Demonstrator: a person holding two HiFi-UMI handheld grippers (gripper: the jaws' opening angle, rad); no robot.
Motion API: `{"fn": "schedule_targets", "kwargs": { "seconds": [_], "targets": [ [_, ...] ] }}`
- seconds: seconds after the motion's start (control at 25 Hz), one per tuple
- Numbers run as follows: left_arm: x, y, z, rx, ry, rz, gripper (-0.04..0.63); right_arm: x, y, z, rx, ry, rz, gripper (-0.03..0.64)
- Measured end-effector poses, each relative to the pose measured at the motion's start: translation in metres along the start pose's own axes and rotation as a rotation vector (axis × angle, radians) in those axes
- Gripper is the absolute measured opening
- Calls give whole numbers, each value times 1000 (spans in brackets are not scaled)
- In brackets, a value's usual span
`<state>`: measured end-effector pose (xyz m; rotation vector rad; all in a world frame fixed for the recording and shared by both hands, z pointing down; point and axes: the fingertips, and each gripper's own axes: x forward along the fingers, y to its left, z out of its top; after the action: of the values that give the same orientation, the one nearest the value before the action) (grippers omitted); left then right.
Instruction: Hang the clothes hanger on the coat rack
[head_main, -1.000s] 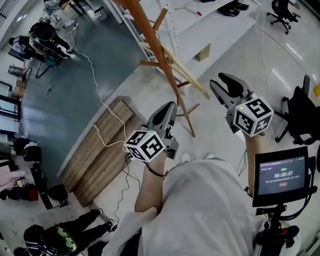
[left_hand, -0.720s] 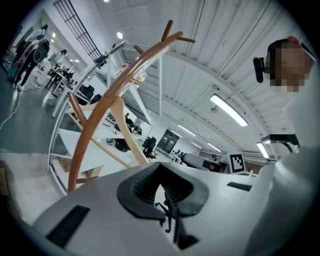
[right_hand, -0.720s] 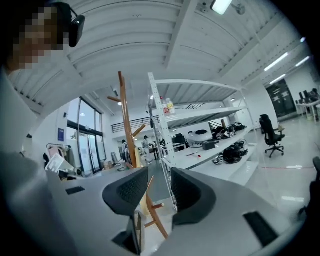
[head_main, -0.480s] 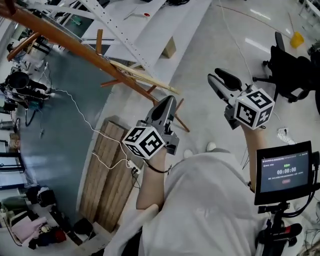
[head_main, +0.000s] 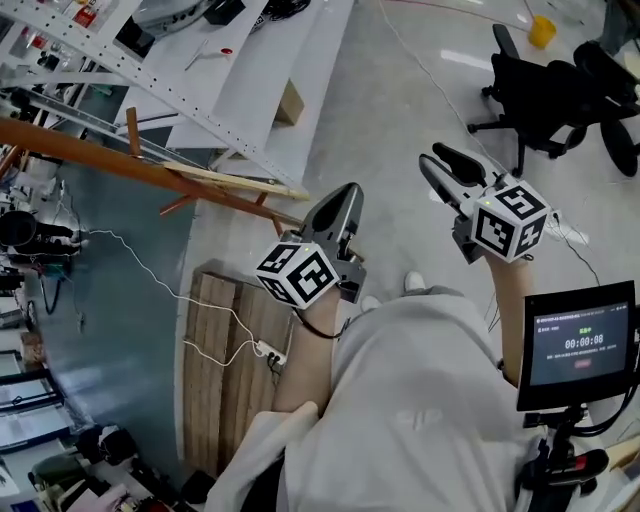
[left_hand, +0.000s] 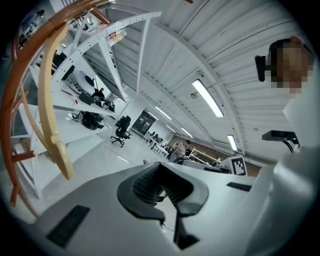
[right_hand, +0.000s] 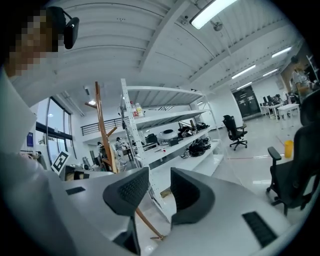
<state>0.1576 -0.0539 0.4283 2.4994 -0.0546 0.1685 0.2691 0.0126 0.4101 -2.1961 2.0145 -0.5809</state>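
Note:
The brown wooden coat rack (head_main: 120, 165) runs slantwise across the left of the head view, with short pegs sticking out. A pale wooden clothes hanger (head_main: 235, 182) lies along it near its lower part; how it is hooked on is unclear. In the left gripper view the hanger (left_hand: 50, 107) curves down the left edge beside the rack's pole (left_hand: 15, 95). My left gripper (head_main: 340, 205) is shut with nothing in it, apart from the hanger to its right. My right gripper (head_main: 442, 168) is open and holds nothing. The rack (right_hand: 102, 132) stands far behind its jaws.
White metal shelving (head_main: 230, 80) stands behind the rack. A wooden pallet (head_main: 225, 350) with a white cable (head_main: 150, 285) lies on the floor at lower left. Black office chairs (head_main: 550, 90) stand at upper right. A screen (head_main: 580, 345) is mounted at my right side.
The head view has swung round, so the rack and hanger now sit further left and flatter. Both grippers keep about the same places and the same jaw states.

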Motion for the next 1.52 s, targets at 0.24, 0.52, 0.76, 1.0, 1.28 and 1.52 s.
{"fn": "schedule_targets", "kwargs": {
  "seconds": [0.24, 0.52, 0.76, 1.0, 1.28, 1.52],
  "targets": [
    [25, -11, -19, -1, 58, -57, 6, -23, -17, -14, 36, -9, -64, 146],
    [39, -16, -29, -4, 93, -77, 6, -35, -27, -24, 44, -9, -106, 146],
    [42, -13, -33, -11, 102, -73, 6, -36, -27, -34, 54, 13, -112, 118],
    [39, -11, -31, -16, 97, -68, 6, -33, -25, -33, 48, 22, -103, 118],
    [34, -9, -31, -31, 94, -62, 6, -28, -19, -34, 38, 37, -81, 118],
    [30, -7, -31, -35, 92, -59, 6, -24, -15, -36, 34, 45, -73, 118]
  ]
}}
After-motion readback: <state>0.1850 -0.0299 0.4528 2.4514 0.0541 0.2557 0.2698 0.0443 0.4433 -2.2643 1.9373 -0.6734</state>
